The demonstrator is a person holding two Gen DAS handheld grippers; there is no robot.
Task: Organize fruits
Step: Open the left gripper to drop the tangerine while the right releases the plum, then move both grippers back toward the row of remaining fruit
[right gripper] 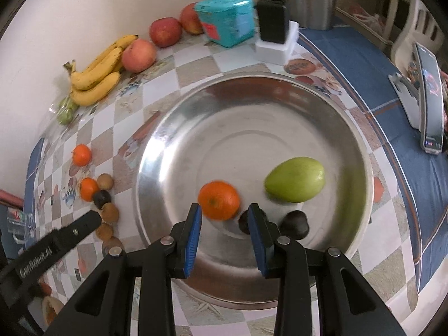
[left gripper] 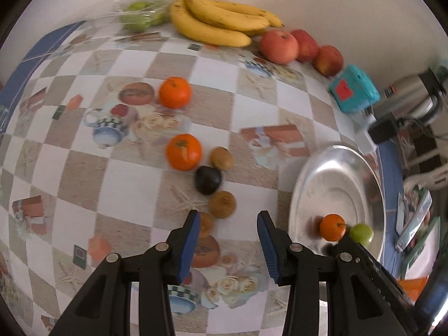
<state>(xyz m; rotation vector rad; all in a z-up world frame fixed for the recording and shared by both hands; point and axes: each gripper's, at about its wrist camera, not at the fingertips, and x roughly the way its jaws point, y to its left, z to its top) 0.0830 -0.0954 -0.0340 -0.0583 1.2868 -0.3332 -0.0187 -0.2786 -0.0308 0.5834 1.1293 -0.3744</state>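
My left gripper point(left gripper: 228, 219) hangs open over the checked tablecloth, nothing between its blue pads. Just ahead of it lie a brown kiwi point(left gripper: 222, 204), a dark fruit point(left gripper: 208, 179), another kiwi point(left gripper: 221, 158) and two oranges point(left gripper: 184, 152) point(left gripper: 175, 92). A further brown fruit point(left gripper: 205, 224) is half hidden behind the left finger. My right gripper point(right gripper: 224, 210) is over the steel tray point(right gripper: 252, 112), open. An orange point(right gripper: 219, 200) rests in the tray just past its tips. A green fruit point(right gripper: 295, 179) and two dark fruits point(right gripper: 294, 224) also lie in the tray.
Bananas point(left gripper: 218, 19), three apples point(left gripper: 278, 46) and bagged green fruit point(left gripper: 137, 16) line the wall. A teal box point(right gripper: 226, 19), a charger on a white block point(right gripper: 273, 28) and a metal kettle point(left gripper: 411, 95) stand behind the tray. A phone on a stand point(right gripper: 428, 103) is at the right.
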